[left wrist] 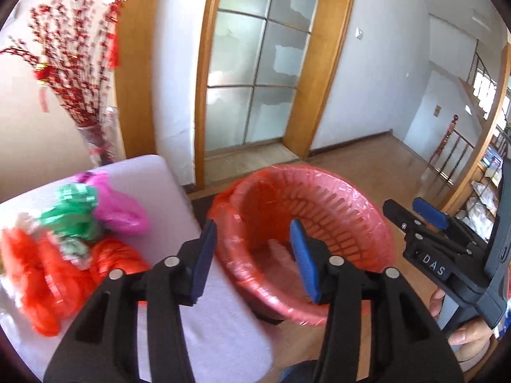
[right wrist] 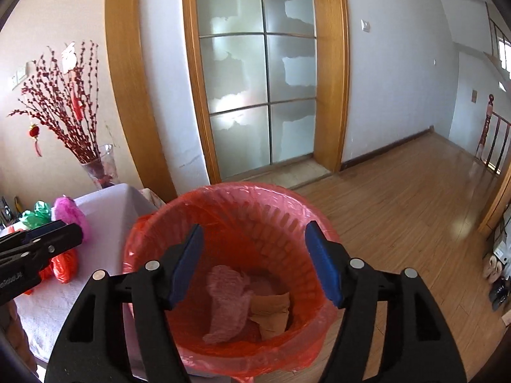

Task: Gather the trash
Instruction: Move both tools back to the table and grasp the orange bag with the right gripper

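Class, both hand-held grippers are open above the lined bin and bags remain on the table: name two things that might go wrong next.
1. Light bags lie heaped and overlapping; one pinch may drag neighbours off the table.
2. The liner bunches loosely over the bin rim; a hand-held gripper might snag it.

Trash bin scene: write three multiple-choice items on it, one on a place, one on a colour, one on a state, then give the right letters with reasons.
1. Where does the trash bin stand?
A. on the table
B. on the floor beside the table
C. on the stairs

2. What colour is the bin liner?
A. red
B. black
C. blue

3. How does the right claw stand?
A. shut on a bag
B. shut on nothing
C. open and holding nothing

Answers: 1 B, the bin sits on the wooden floor at the table's edge. 2 A, red plastic folds over the rim. 3 C, its pads stand apart over the bin with nothing between them.
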### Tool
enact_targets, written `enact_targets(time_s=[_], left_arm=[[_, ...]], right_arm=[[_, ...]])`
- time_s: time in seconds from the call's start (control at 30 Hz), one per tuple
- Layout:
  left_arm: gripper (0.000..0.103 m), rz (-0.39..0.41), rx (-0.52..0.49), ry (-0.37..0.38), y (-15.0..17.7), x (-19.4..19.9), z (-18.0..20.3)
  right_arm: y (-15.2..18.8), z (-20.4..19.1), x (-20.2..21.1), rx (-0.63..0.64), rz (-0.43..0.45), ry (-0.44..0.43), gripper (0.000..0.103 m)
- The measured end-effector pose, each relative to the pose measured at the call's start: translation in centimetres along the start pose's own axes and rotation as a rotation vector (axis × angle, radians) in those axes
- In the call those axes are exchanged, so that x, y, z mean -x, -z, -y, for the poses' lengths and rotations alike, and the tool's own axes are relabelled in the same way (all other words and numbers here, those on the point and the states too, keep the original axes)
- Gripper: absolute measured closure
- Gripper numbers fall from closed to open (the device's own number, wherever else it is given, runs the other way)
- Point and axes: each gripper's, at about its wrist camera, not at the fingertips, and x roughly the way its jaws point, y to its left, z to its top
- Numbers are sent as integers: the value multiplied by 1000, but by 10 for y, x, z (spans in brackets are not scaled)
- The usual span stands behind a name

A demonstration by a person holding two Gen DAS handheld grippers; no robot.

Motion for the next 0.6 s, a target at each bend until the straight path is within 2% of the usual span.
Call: enact_targets(time_s=[0.1, 0.43, 0.53, 0.6], left_arm=[[49, 35, 5, -67, 10, 28, -21], [42, 129, 81, -329, 49, 116, -107], [41, 152, 92, -412, 61, 137, -134], [41, 159, 106, -459, 69, 149, -153]], right_arm=[[1, -22, 7, 40, 7, -31, 37], [16, -112, 25, 152, 0, -224, 38], [23, -139, 20, 181, -23, -262, 40], [27, -154, 13, 187, -49, -291, 46]])
